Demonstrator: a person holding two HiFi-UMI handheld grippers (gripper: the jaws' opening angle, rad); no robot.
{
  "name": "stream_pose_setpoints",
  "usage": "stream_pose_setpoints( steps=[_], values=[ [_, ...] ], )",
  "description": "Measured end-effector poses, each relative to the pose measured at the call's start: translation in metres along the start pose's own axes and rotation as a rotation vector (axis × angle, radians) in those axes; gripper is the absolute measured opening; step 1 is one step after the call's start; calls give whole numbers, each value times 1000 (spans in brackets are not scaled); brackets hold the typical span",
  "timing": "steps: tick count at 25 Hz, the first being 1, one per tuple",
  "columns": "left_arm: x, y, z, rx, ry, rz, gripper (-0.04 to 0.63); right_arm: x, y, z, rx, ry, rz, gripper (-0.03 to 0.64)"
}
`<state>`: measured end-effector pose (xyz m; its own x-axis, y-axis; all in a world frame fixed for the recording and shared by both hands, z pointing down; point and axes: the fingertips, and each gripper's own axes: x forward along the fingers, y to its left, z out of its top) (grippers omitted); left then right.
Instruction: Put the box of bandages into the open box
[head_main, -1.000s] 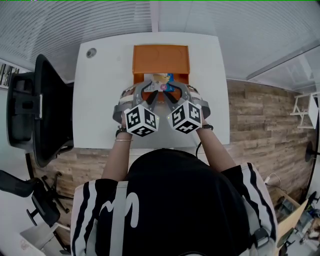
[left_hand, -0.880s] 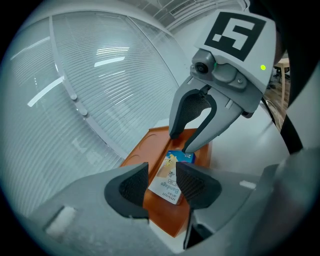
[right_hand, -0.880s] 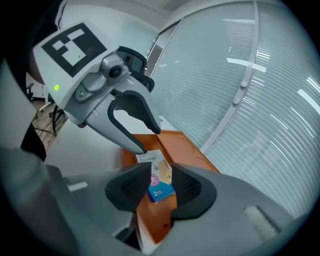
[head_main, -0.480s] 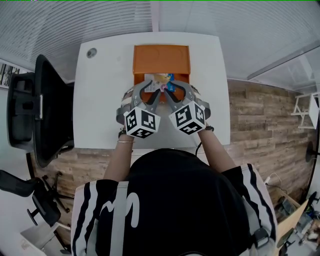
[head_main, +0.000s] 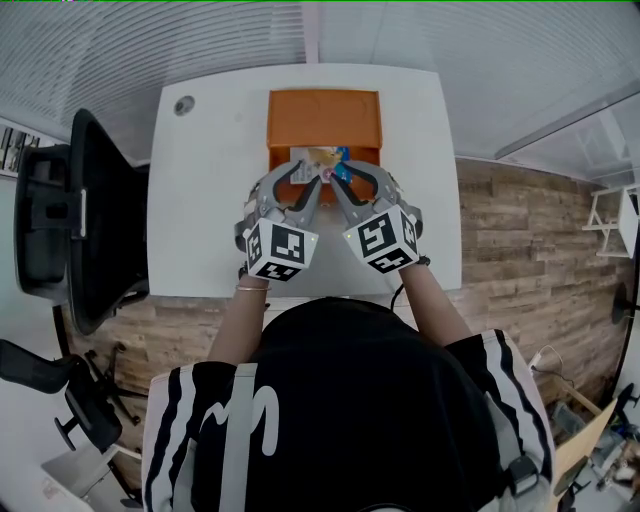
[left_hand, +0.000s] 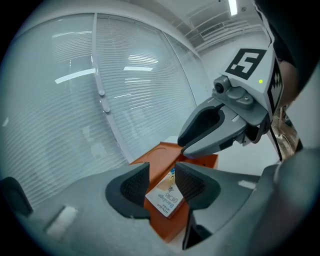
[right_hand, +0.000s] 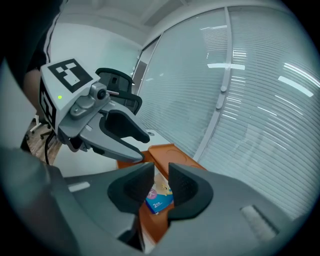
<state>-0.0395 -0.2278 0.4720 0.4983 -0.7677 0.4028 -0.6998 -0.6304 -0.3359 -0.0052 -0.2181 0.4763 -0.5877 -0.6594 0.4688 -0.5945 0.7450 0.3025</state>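
Observation:
The bandage box (head_main: 322, 158) lies inside the open orange box (head_main: 324, 115) at the far middle of the white table (head_main: 200, 200). Both grippers hover side by side just in front of the orange box. My left gripper (head_main: 293, 187) has nothing between its pads; its jaws are closing a little. In the left gripper view the bandage box (left_hand: 165, 197) shows past the left gripper (left_hand: 160, 181), lying in the orange box (left_hand: 156, 161). My right gripper (head_main: 352, 185) is closing too, empty. The right gripper view shows the bandage box (right_hand: 160, 198) below the right gripper (right_hand: 161, 182).
A black office chair (head_main: 90, 220) stands left of the table. A round cable hole (head_main: 183, 104) sits in the table's far left corner. White blinds run behind the table, and wood flooring lies on the right.
Both grippers have drawn back a little toward the person, away from the orange box. The right jaws have narrowed. The bandage box stays in the orange box.

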Motion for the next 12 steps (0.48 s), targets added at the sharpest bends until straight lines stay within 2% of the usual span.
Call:
stream_pose_setpoints(
  steps=[12],
  values=[
    [-13,10,10,-55,-64,36,115,-10,-4,11,44,-61,-21,40]
  ],
)
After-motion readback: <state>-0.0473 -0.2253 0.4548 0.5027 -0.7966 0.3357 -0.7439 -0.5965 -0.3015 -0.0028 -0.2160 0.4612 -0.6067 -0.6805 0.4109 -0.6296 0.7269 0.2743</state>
